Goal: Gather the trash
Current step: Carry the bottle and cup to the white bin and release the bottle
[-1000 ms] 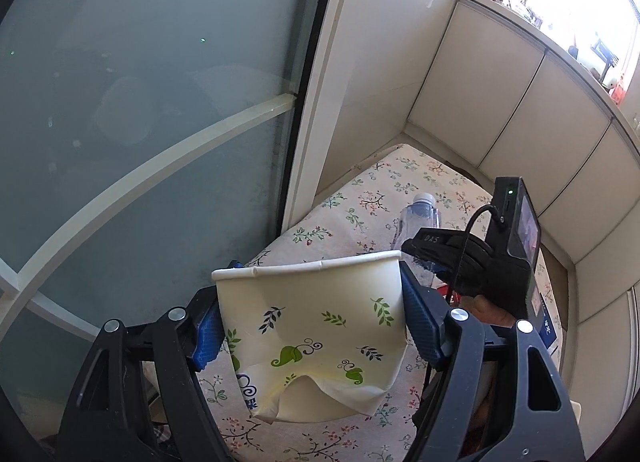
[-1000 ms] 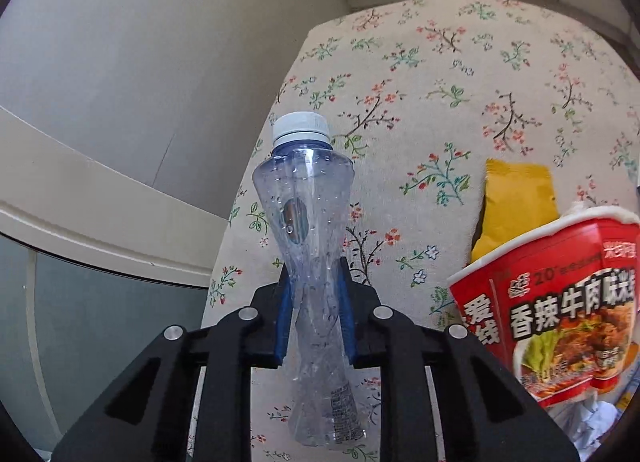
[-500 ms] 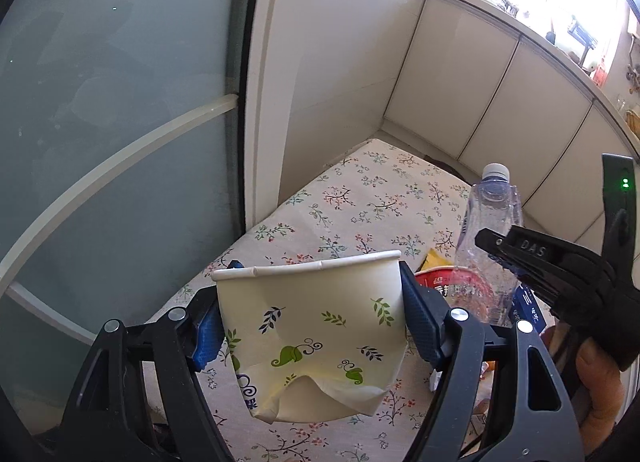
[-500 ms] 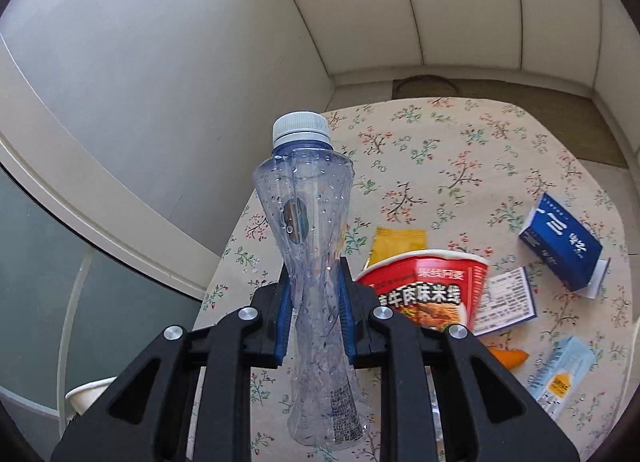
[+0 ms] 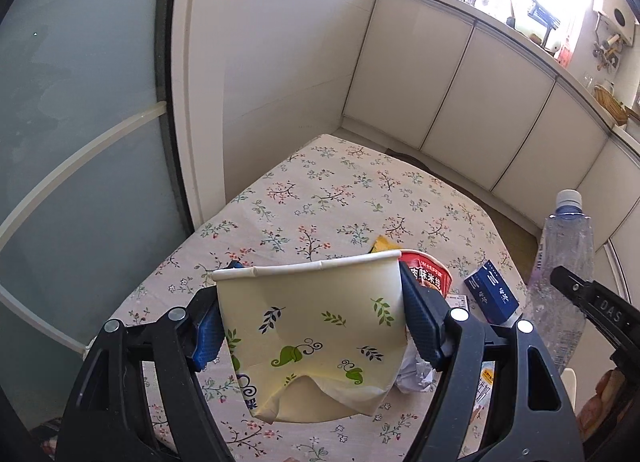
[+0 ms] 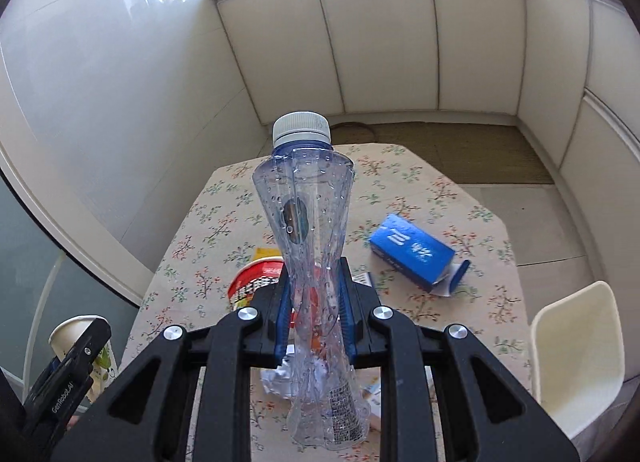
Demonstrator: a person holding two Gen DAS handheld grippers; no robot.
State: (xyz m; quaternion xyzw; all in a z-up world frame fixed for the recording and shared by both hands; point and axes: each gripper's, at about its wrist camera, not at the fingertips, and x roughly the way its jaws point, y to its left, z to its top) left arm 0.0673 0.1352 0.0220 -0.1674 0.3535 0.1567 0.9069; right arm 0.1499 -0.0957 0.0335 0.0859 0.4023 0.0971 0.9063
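Note:
My left gripper [image 5: 310, 314] is shut on a crumpled paper cup [image 5: 316, 326] with green leaf prints, held above the table's near left side. My right gripper [image 6: 314, 302] is shut on a squeezed clear plastic bottle [image 6: 306, 214] with a white cap, held upright above the table. The bottle also shows in the left wrist view [image 5: 566, 262], and the cup shows at lower left in the right wrist view [image 6: 82, 342]. On the floral tablecloth [image 5: 340, 198] lie a red noodle cup [image 6: 252, 282], a blue box [image 6: 412, 250], a yellow packet [image 6: 266, 252] and crumpled white paper [image 5: 414, 374].
A frosted glass door [image 5: 80, 142] and white wall stand left of the table. White cabinets [image 6: 380, 42] run behind it. A cream chair [image 6: 576, 350] stands at the table's right side. Small leaflets [image 6: 362, 280] lie near the noodle cup.
Both grippers have risen and pulled back from the table, each keeping its hold. More of the table and its trash shows now. The bottle has moved to the right in the left view.

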